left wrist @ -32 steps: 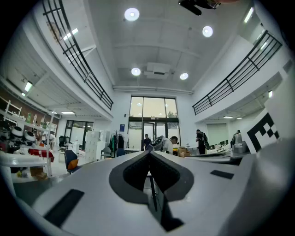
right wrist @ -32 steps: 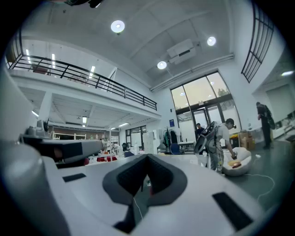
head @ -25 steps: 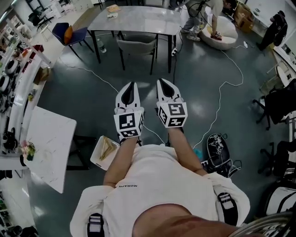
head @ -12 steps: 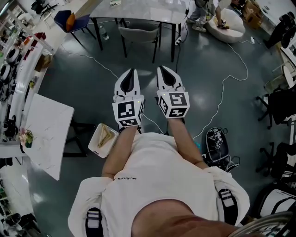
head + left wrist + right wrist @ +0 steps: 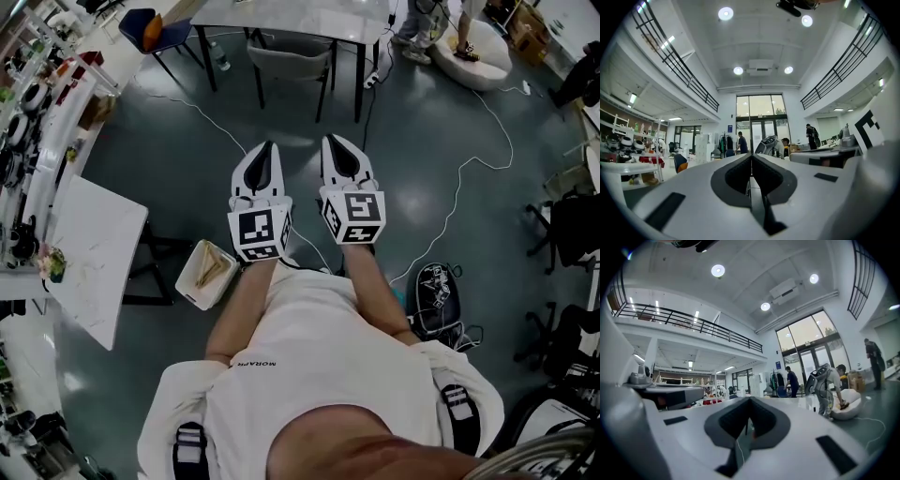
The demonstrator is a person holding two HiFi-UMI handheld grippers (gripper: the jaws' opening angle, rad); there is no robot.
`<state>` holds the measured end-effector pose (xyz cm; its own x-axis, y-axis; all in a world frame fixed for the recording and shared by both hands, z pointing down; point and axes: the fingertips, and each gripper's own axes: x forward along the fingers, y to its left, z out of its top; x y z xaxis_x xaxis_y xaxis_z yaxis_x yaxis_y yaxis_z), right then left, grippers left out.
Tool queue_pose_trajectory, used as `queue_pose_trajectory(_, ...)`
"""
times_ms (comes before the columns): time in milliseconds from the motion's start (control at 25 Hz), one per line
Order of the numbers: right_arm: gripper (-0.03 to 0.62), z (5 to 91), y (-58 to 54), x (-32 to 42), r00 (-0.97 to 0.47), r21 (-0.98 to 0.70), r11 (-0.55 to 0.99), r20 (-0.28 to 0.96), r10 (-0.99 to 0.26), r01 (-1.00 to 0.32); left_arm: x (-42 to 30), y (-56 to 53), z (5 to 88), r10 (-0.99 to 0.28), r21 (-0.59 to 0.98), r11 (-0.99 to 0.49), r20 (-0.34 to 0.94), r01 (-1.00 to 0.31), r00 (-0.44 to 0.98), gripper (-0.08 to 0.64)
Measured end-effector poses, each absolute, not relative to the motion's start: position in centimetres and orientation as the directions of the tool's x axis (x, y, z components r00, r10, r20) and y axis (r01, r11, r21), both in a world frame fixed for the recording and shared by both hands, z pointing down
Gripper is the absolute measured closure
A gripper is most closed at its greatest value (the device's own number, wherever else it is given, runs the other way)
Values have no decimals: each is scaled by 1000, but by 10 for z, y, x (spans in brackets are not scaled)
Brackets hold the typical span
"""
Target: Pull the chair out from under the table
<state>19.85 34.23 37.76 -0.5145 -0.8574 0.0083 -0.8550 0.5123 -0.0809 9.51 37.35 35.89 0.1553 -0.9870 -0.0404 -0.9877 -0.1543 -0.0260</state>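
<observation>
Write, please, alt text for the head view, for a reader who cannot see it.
Seen from above, a person in a white shirt holds the left gripper and the right gripper side by side, both shut and empty, pointing across the floor toward a grey chair tucked under a grey table.
</observation>
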Motion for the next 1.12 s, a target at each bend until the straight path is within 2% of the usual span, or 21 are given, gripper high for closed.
queue_pose_trajectory(440, 588, 397, 269, 191, -500, -80, 496, 35, -866, -865, 92, 297, 380, -984, -34, -174, -20, -984, 175, 555)
queue_pose_trajectory(1120, 588, 392, 16, 86, -431, -63, 427, 82, -899, -902, 2, 27, 377, -951, 19, -309, 4, -951, 309, 555)
